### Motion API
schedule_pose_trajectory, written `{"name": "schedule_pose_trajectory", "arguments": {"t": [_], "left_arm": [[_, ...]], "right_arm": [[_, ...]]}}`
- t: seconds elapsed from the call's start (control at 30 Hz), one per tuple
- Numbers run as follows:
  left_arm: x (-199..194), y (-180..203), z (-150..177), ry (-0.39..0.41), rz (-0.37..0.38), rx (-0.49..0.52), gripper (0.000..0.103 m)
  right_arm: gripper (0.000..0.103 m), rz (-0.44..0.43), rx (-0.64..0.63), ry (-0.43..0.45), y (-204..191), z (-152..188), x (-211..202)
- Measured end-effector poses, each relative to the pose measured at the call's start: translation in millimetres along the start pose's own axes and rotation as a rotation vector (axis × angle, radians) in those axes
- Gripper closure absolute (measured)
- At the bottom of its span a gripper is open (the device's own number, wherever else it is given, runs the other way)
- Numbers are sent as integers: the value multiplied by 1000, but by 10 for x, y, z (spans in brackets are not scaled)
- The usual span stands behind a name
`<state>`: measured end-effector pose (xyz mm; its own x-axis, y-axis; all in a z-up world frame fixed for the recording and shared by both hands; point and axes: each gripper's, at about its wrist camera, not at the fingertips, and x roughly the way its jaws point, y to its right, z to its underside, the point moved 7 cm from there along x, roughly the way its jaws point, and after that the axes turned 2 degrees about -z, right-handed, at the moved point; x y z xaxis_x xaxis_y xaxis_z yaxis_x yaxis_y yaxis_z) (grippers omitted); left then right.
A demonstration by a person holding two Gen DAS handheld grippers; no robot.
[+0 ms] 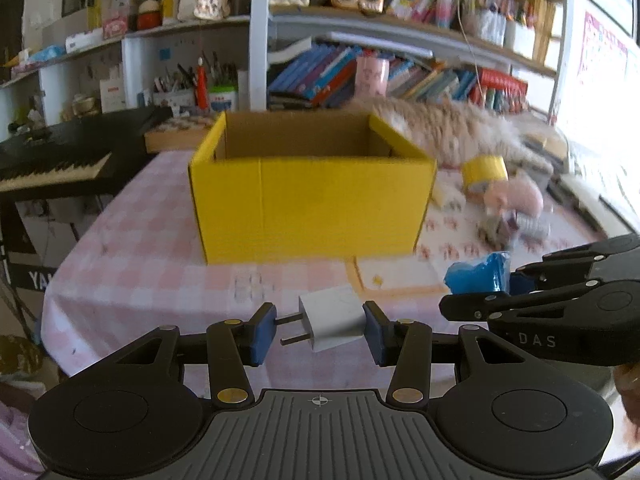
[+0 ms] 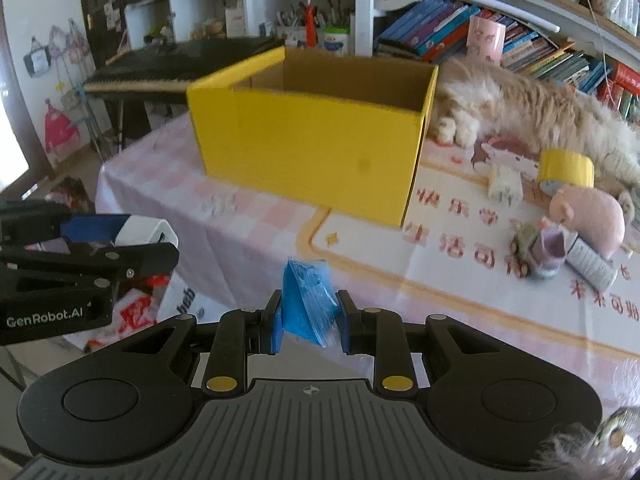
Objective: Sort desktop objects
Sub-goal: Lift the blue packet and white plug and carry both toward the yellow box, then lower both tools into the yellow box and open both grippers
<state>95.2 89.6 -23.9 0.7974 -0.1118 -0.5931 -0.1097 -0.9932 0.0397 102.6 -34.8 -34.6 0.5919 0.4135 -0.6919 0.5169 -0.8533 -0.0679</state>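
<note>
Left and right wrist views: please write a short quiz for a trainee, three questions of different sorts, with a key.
1. True or false: the left gripper holds the white plastic plug adapter.
2. What does the right gripper hold? A) the roll of yellow tape B) the crumpled blue plastic packet C) the pink plush toy
3. Fill in: behind the open yellow cardboard box lies a fluffy ____.

Key: 1 true; 2 B; 3 cat.
</note>
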Motion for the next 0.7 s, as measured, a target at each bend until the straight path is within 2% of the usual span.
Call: {"name": "schedule_pose_trajectory", "arguments": {"t": [0.4,0.53,0.7], "left_arm": [[188,-2,-1071,208,-11,0,57],[352,-18,-1311,230,-19,-14,57],[612,-62,-1558,226,-35,-33,57]], "right_arm": [[79,-40,-60,235,317,-1153,-218],[79,-46,-73,272,513,-1460,-133],[79,-71,-127,269,702,-1720,89]]}}
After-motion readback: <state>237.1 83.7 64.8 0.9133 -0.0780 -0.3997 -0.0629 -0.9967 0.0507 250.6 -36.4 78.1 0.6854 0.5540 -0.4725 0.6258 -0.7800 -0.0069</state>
